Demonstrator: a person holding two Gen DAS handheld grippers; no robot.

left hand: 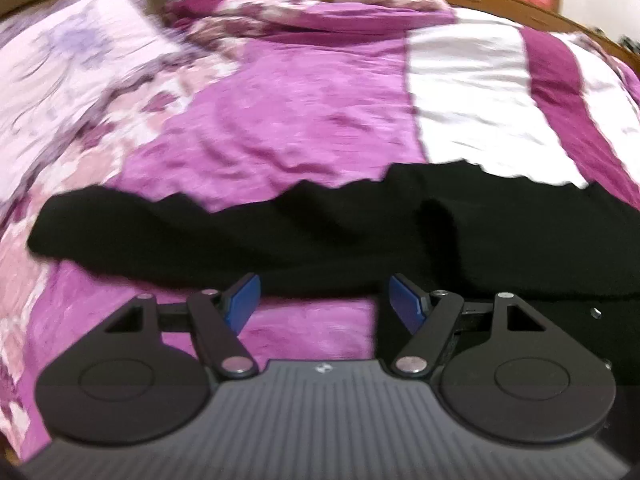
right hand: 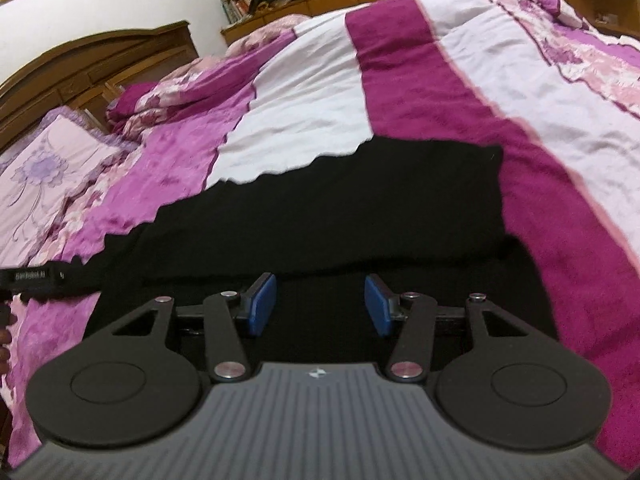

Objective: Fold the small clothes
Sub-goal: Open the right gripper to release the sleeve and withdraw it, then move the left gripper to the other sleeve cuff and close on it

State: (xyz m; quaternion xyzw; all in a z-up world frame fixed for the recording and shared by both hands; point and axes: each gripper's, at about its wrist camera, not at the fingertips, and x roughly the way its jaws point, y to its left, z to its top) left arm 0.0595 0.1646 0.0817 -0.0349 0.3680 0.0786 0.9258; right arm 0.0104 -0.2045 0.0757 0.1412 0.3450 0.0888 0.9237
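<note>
The flat black fabric garment (left hand: 280, 236) is lying on the purple patterned bedspread (left hand: 280, 120), just ahead of the wide-open, empty left hand-held gripper (left hand: 324, 304). Only the right hand-held gripper (right hand: 320, 306), likewise gaping, is showing its far corner (right hand: 496, 152).

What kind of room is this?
Most likely a bedroom. There is a big bed with a pink and white bedspread, a pillow near the wooden headboard, and a black piece of clothing lying on the bed.
</note>
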